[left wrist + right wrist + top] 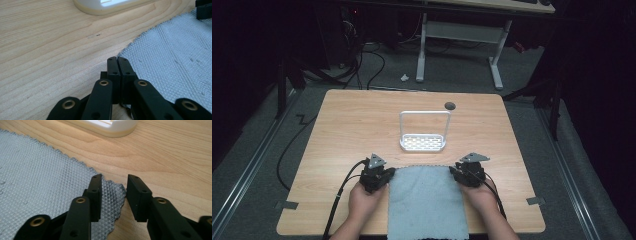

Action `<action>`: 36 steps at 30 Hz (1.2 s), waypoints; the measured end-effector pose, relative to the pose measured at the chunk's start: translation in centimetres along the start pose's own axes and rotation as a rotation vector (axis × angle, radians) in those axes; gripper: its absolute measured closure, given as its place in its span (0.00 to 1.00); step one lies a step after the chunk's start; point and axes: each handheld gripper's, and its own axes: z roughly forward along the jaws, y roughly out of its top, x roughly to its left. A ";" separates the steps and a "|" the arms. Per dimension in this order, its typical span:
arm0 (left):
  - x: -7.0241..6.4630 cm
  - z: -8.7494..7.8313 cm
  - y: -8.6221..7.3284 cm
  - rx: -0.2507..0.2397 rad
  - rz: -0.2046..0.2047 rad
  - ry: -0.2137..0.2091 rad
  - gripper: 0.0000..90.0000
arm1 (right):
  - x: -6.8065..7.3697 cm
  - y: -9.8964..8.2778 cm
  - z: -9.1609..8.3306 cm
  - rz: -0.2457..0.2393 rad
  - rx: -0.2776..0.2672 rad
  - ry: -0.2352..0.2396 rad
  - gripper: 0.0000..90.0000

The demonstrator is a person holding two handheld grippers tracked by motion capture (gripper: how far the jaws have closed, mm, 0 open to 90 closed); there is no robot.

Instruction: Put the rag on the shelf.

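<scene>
A grey textured cloth (427, 200) lies flat on the wooden table (352, 125), its near end hanging over the front edge. My left gripper (392, 173) is at the cloth's far left corner. In the left gripper view its jaws (117, 60) are pressed together right where the corner of the cloth (170, 50) meets them, shut on it. My right gripper (454, 172) is at the far right corner. Its jaws (113, 183) stand apart, low on the table, with the cloth's corner (110, 192) lying between them, untouched by the pads.
A white rack (423, 142) with a tall wire handle and a slotted base stands just beyond the cloth, mid-table. A round cable hole (450, 105) sits near the far edge. Bare wood spreads left and right of the cloth. A white desk frame (459, 35) stands on the floor behind.
</scene>
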 end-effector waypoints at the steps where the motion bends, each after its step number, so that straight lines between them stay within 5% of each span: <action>1: 0.0 0.0 0.0 0.000 0.000 0.000 0.98 | 0.1 0.0 -0.1 -0.003 0.002 0.004 0.80; 7: 0.0 0.0 0.0 -0.002 -0.009 -0.005 0.98 | 1.0 -0.2 -0.1 -0.057 -0.004 0.007 0.98; 9: 0.1 0.0 0.0 -0.002 -0.020 -0.009 0.98 | 1.1 -0.1 -0.2 -0.084 0.003 0.014 0.99; 11: 0.2 -0.2 -0.1 -0.008 -0.021 -0.014 0.98 | 1.0 -0.2 -0.7 -0.082 -0.049 0.024 1.00; 16: 0.1 -0.9 -0.2 -0.077 0.003 -0.044 0.98 | 0.7 -0.4 -1.9 -0.027 -0.116 0.071 1.00; 36: -1.2 -5.4 0.9 -0.283 0.025 -0.053 0.99 | 1.6 -0.2 -5.7 -0.043 -0.302 0.080 1.00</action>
